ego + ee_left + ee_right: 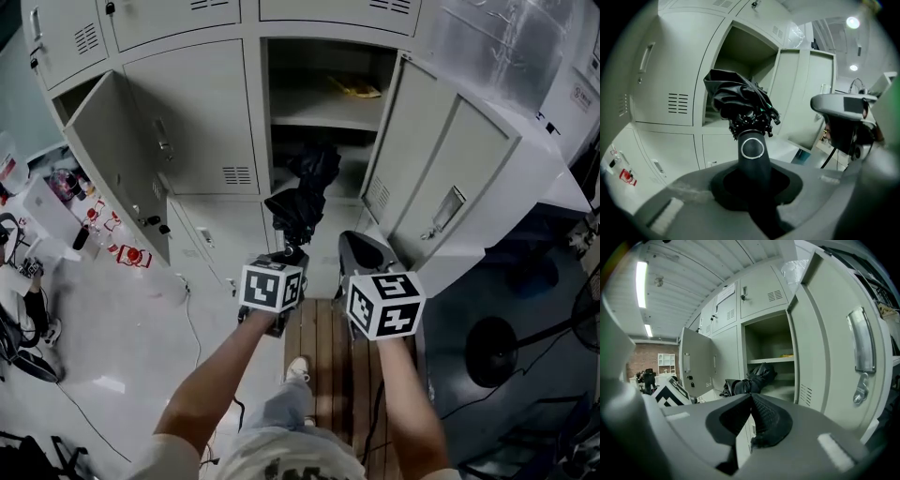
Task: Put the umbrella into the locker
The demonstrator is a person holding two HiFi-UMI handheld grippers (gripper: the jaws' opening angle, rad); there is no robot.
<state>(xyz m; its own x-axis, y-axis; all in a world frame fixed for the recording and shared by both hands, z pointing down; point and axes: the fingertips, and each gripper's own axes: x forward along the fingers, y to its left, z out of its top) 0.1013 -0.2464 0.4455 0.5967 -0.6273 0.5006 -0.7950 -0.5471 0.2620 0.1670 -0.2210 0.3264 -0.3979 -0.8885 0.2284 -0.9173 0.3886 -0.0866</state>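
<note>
Umbrella (302,192), folded and black, is pinched by its handle (752,149) between the fingers of the left gripper (754,187). Holding it at that end leaves the bunched canopy (736,93) sticking out well past the fingertips, so I judge it can go in first. The canopy's far end sits at the mouth of the open locker (323,117), just ahead of and slightly above those fingers, over the lower space beneath the shelf (771,360).

The right gripper (750,420) hangs just beside the left one, its fingers pressed together on nothing. It seems to be kept clear as a spare hand, perhaps for the door (417,159), which stands swung open off to the outer side of its fingers. A small yellow thing (356,87) lies on the shelf, farther in and higher than either set of tips.

No brand or writing can be read. The locker fronts show only vents and handles, and each marker cube (272,286) bears only black and white squares
</note>
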